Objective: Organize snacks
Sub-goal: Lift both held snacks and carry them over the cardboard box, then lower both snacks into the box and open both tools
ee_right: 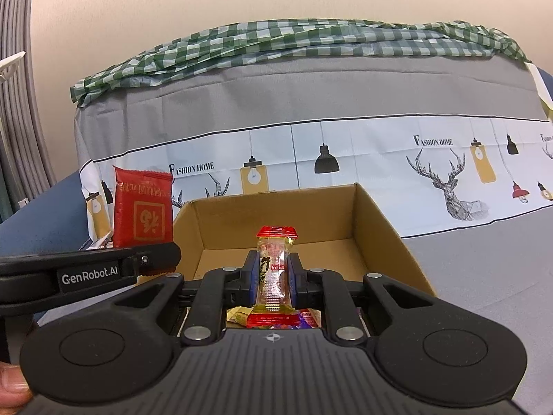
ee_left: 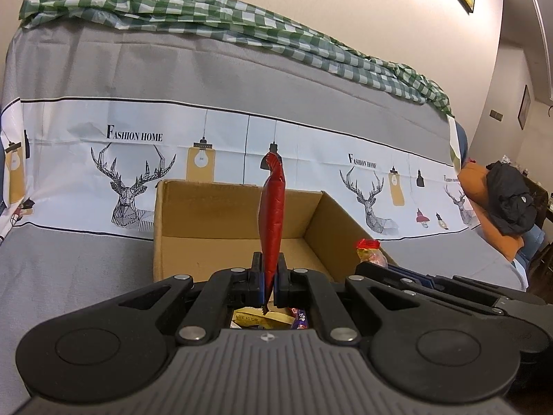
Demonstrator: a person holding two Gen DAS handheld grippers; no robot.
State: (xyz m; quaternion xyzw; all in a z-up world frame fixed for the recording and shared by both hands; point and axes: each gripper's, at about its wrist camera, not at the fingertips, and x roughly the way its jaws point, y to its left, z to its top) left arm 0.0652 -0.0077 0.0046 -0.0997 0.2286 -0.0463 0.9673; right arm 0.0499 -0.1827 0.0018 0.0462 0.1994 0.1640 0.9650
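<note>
- Between the pads of the left gripper (ee_left: 269, 269), in the left wrist view, a red foil snack packet (ee_left: 273, 207) stands upright and edge-on, its crimped top twisted a little; the jaws are pressed together on its lower part.
- Just beyond that packet sits an open cardboard box (ee_left: 235, 238), brown, its far and right walls bare; the part of its floor that shows is bare too.
- Below the left gripper's linkage, a yellow wrapper (ee_left: 262, 319) and a purple wrapper (ee_left: 300, 321) show through the gap.
- At the right of this view, the right gripper's black frame (ee_left: 414, 283) reaches toward the box's near right corner, with the red-capped top of its candy showing above it.
- From the right wrist view, the right gripper (ee_right: 273, 273) pinches a clear yellow-and-red candy packet (ee_right: 274, 269) upright at its waist, its red crimped ends above and below the pads.
- The same cardboard box (ee_right: 380, 249) lies just beyond this packet, open side up.
- At the left of this view, the left gripper's arm (ee_right: 93, 271), marked "GenRobot.AI", holds the flat red packet (ee_right: 143, 211) face-on, printed in gold characters upside down.
- Behind the box rises a sofa under a grey cover (ee_right: 311, 93) with a white deer-and-lamp band, and a green checked cloth (ee_right: 276, 41) lies along its top.
- A fingertip (ee_right: 12, 387) shows at the lower left corner.
</note>
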